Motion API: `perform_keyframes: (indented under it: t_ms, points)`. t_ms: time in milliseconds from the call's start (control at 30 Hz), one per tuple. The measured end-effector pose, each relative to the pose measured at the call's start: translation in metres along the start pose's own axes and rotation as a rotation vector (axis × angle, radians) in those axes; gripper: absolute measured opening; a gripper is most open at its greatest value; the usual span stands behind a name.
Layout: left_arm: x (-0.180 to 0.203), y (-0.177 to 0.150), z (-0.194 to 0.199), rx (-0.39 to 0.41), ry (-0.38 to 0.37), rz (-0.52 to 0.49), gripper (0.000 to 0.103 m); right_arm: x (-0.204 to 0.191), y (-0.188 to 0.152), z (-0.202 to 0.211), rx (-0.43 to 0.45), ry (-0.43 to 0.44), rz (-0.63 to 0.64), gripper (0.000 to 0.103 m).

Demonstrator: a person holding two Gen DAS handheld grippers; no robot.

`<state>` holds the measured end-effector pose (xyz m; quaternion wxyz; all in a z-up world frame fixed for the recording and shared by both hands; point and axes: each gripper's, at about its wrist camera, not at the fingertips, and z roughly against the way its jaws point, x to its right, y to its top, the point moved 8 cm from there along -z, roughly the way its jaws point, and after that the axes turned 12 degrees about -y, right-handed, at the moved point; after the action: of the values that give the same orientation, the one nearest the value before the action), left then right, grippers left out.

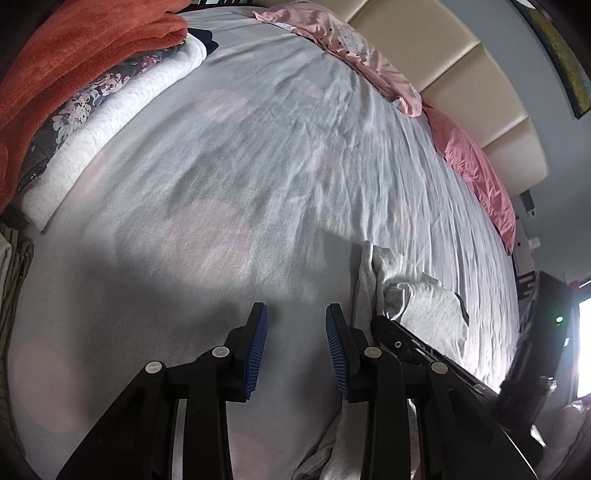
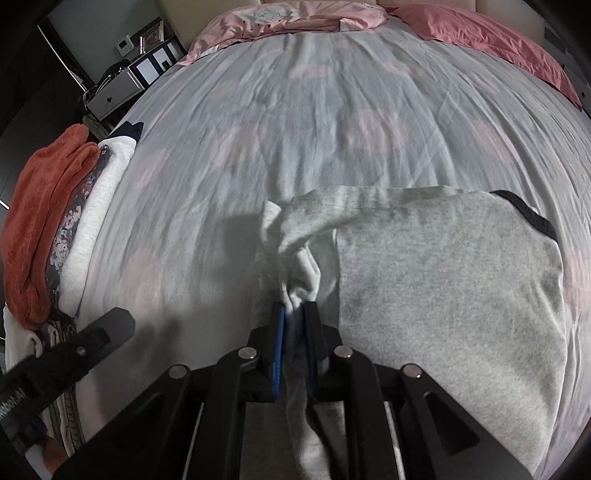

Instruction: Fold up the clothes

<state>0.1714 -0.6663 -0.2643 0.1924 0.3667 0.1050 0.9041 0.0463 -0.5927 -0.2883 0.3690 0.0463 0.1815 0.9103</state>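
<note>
A light grey shirt (image 2: 443, 277) with a black neck trim lies on the bed sheet (image 2: 314, 122), its body flat to the right and a sleeve (image 2: 295, 229) bunched toward the middle. My right gripper (image 2: 295, 308) stands over the sleeve's end. Its jaws are a narrow gap apart, with the cloth running loosely between them. In the left wrist view, my left gripper (image 1: 295, 310) hangs open over the bare sheet (image 1: 258, 147) with nothing between its blue pads (image 1: 258, 347). The crumpled shirt (image 1: 417, 295) and the right gripper's black frame (image 1: 424, 347) lie just to its right.
A stack of folded items, an orange towel (image 2: 40, 206), a floral cloth and a white one (image 2: 99, 206), lines the bed's left edge. Pink pillows (image 2: 295, 18) and a beige headboard (image 1: 443, 55) are at the far end. A nightstand (image 2: 118, 85) stands beyond the left corner.
</note>
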Motion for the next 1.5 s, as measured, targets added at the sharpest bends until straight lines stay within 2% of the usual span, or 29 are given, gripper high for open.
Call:
perform_keyframes:
  t_ms: [133, 267, 400, 567, 767, 933, 1067, 1100, 1200, 1233, 1267, 1300, 1367, 1433, 1500]
  points:
    - [0.009, -0.014, 0.001, -0.038, -0.023, -0.030, 0.035, 0.007, -0.007, 0.038, 0.034, 0.053, 0.003, 0.018]
    - [0.024, -0.035, 0.004, -0.086, -0.110, -0.024, 0.035, 0.030, -0.025, 0.083, 0.100, 0.079, 0.018, 0.018]
    - [0.045, -0.052, 0.009, -0.118, -0.182, -0.020, 0.035, 0.075, -0.060, 0.114, 0.157, 0.032, 0.029, 0.018]
    - [0.070, -0.079, 0.011, -0.189, -0.225, -0.033, 0.036, 0.136, -0.114, 0.123, 0.174, -0.036, 0.025, 0.019]
    - [0.066, -0.111, 0.005, -0.277, -0.160, -0.013, 0.039, 0.188, -0.154, 0.121, 0.201, -0.060, -0.023, 0.019]
    - [0.060, -0.129, -0.001, -0.326, -0.147, 0.025, 0.039, 0.198, -0.164, 0.118, 0.213, -0.010, -0.049, 0.019]
    - [0.056, -0.142, -0.014, -0.380, -0.129, 0.041, 0.037, 0.191, -0.166, 0.113, 0.218, 0.017, -0.027, 0.019]
    - [0.055, -0.142, -0.015, -0.382, -0.127, 0.042, 0.027, 0.190, -0.167, 0.111, 0.214, 0.014, -0.021, 0.019]
    - [0.062, -0.137, -0.011, -0.355, -0.159, 0.026, 0.015, 0.186, -0.168, 0.106, 0.203, 0.008, -0.004, 0.019]
    - [0.068, -0.133, -0.008, -0.333, -0.177, 0.007, 0.014, 0.185, -0.169, 0.104, 0.197, 0.008, 0.000, 0.019]
    - [0.076, -0.128, -0.001, -0.298, -0.198, -0.024, 0.012, 0.185, -0.170, 0.103, 0.190, 0.008, 0.000, 0.024]
    - [0.083, -0.123, 0.006, -0.264, -0.218, -0.054, 0.011, 0.184, -0.172, 0.102, 0.185, 0.012, 0.000, 0.032]
    - [0.095, -0.114, 0.019, -0.207, -0.253, -0.100, 0.010, 0.183, -0.174, 0.100, 0.174, 0.026, 0.000, 0.039]
    - [0.103, -0.109, 0.032, -0.165, -0.288, -0.133, 0.010, 0.180, -0.175, 0.097, 0.161, 0.028, 0.012, 0.040]
    - [0.104, -0.109, 0.038, -0.159, -0.296, -0.145, 0.009, 0.176, -0.176, 0.093, 0.145, 0.026, 0.027, 0.040]
